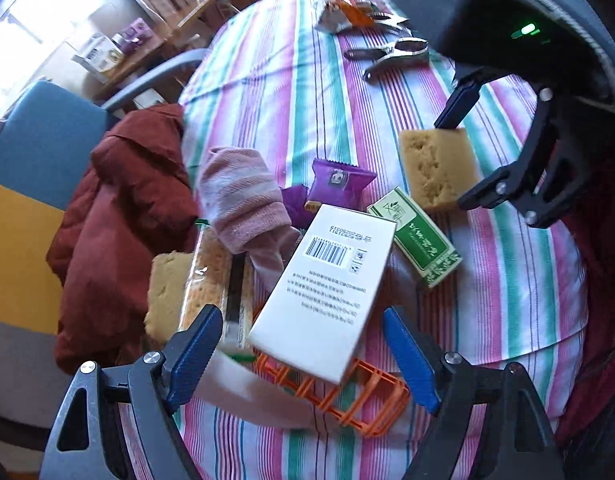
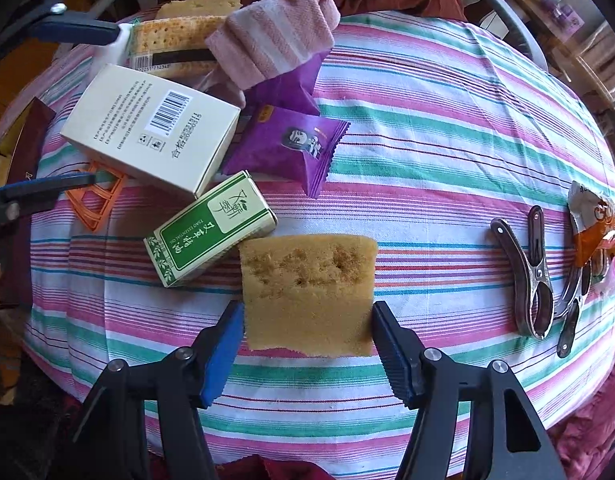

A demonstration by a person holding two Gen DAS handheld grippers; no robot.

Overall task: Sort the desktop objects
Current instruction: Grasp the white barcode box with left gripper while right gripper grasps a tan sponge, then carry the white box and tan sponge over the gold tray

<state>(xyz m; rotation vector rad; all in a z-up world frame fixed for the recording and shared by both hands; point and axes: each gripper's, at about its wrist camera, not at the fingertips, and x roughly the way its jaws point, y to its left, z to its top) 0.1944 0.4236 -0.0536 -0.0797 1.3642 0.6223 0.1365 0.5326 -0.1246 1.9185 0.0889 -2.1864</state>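
Sponge (image 2: 309, 296) sits clamped between the right gripper's (image 2: 307, 344) blue pads on the striped tablecloth (image 2: 447, 152), while the left gripper (image 1: 303, 356) hangs wide open, empty, above a white box (image 1: 323, 292).

Daylight enters from a window (image 1: 35, 20) at the upper left of the left wrist view, blown out to white glare. The striped cloth (image 2: 427, 120) is bright and evenly lit, shadows soft. Both fisheye views curve strongly toward dark, vignetted corners; the left view is slightly motion-blurred.
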